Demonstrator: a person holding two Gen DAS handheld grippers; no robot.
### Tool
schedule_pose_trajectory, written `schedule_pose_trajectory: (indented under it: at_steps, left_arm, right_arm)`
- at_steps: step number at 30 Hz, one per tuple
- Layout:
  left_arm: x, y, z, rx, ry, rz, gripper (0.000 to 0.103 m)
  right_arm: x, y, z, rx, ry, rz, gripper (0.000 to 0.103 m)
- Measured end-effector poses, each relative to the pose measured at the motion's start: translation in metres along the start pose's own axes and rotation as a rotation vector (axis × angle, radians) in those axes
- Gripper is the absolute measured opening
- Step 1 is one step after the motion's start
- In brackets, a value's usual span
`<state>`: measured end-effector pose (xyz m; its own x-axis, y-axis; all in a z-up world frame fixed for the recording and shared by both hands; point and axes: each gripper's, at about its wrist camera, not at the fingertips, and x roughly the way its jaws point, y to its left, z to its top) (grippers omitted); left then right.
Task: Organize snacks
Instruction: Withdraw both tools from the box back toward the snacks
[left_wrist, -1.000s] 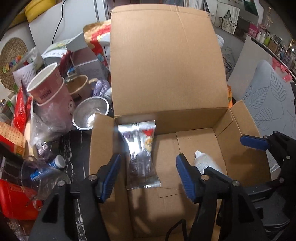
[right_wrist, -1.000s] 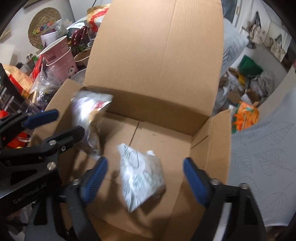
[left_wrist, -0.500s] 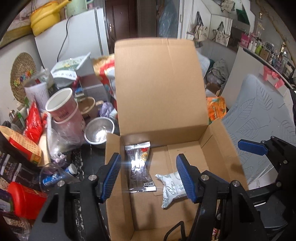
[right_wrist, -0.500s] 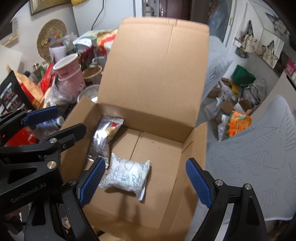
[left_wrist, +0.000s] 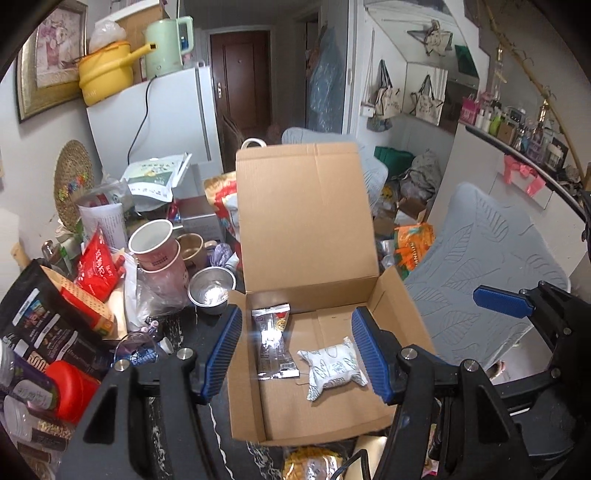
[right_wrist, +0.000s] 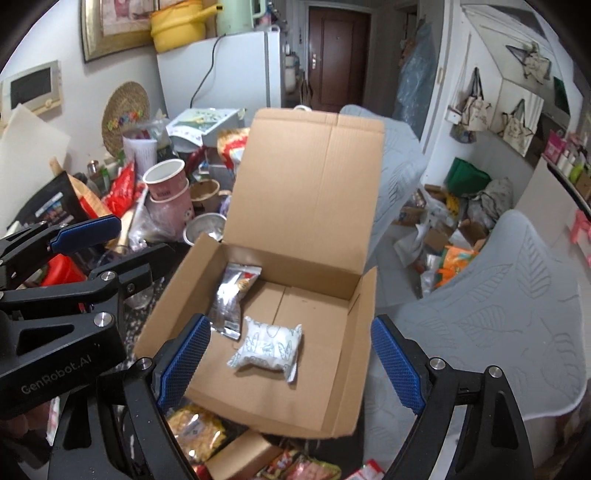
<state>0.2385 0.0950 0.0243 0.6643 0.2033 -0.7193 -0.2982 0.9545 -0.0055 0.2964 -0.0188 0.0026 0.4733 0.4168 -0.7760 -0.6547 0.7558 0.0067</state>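
Observation:
An open cardboard box (left_wrist: 400, 314) (right_wrist: 354, 350) stands on the dark table with its lid upright. Inside lie a silver snack packet (left_wrist: 271, 341) (right_wrist: 234, 297) at the left and a white patterned packet (left_wrist: 334, 365) (right_wrist: 267, 347) beside it. My left gripper (left_wrist: 295, 354) is open and empty above the box's near left side. My right gripper (right_wrist: 291, 363) is open and empty above the box's near edge. More snack packets (right_wrist: 195, 432) lie in front of the box.
Left of the box are stacked pink paper cups (left_wrist: 155, 251), a metal bowl (left_wrist: 210, 293), red and black bags (left_wrist: 92, 266) and a red lid (left_wrist: 72, 387). A grey chair (left_wrist: 491, 266) stands right of the box. A white fridge (left_wrist: 162, 118) is behind.
Both grippers have pulled back and up from the box. The silver packet and the white packet have dropped and now lie flat on the box floor.

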Motion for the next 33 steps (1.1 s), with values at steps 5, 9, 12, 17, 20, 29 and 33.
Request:
schedule_pose_trajectory:
  at_steps: [5, 9, 12, 17, 20, 29, 33]
  left_arm:
    - [-0.027, -0.008, -0.009, 0.013, -0.023, -0.015, 0.061]
    - [-0.044, -0.012, -0.021, 0.017, -0.028, -0.037, 0.061]
    - [-0.057, -0.015, -0.03, 0.024, -0.032, -0.049, 0.061]
    - [-0.075, -0.019, -0.047, 0.035, -0.027, -0.078, 0.061]
    - [-0.085, -0.022, -0.059, 0.044, -0.02, -0.099, 0.061]
    - [-0.103, -0.028, -0.095, 0.072, 0.005, -0.125, 0.061]
    - [-0.105, -0.031, -0.112, 0.08, 0.031, -0.139, 0.061]
  right_arm:
    - [-0.031, 0.005, -0.013, 0.007, -0.032, -0.015, 0.089]
    - [-0.051, 0.008, -0.026, 0.02, -0.044, -0.023, 0.09]
    - [-0.066, 0.011, -0.039, 0.035, -0.05, -0.029, 0.09]
    - [-0.087, 0.016, -0.062, 0.062, -0.059, -0.031, 0.089]
    - [-0.097, 0.018, -0.078, 0.085, -0.062, -0.032, 0.089]
    - [-0.117, 0.019, -0.122, 0.155, -0.053, -0.014, 0.089]
    - [-0.12, 0.018, -0.14, 0.169, -0.041, -0.009, 0.09]
